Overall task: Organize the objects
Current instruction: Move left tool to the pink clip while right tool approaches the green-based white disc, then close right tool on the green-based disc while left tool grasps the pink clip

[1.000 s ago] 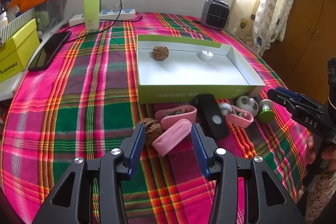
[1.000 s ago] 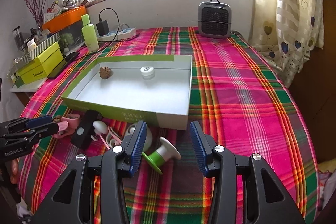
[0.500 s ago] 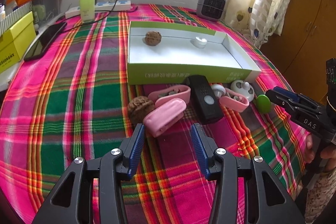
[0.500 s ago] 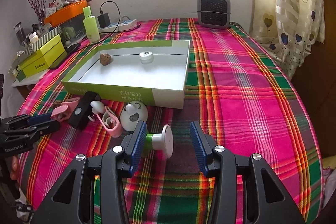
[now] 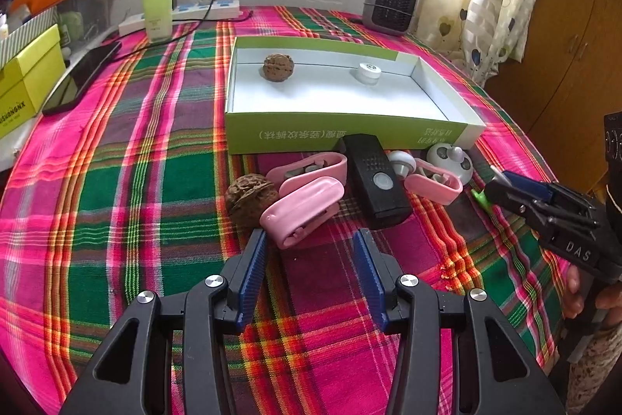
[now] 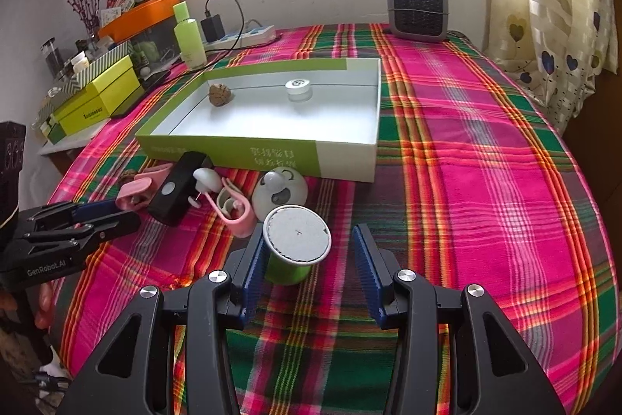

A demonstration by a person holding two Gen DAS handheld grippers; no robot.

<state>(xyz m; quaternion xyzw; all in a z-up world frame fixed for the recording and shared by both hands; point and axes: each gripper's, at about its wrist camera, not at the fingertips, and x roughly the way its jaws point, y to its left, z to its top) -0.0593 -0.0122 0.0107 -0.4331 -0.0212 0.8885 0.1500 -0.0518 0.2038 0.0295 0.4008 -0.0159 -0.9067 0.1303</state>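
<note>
My right claw (image 6: 307,259) stands half open around the green, white-capped spool (image 6: 292,251) at lower centre, not yet gripping. I judge I must close, then lift it into the green-sided box (image 6: 233,152) above.

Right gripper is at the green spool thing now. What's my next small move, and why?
Probably ease the right gripper a little further forward and close. The green spool lies between its open jaws, against the left pad with a clear gap at the right one, so it isn't gripped yet. The open box just beyond looks like its destination.
</note>
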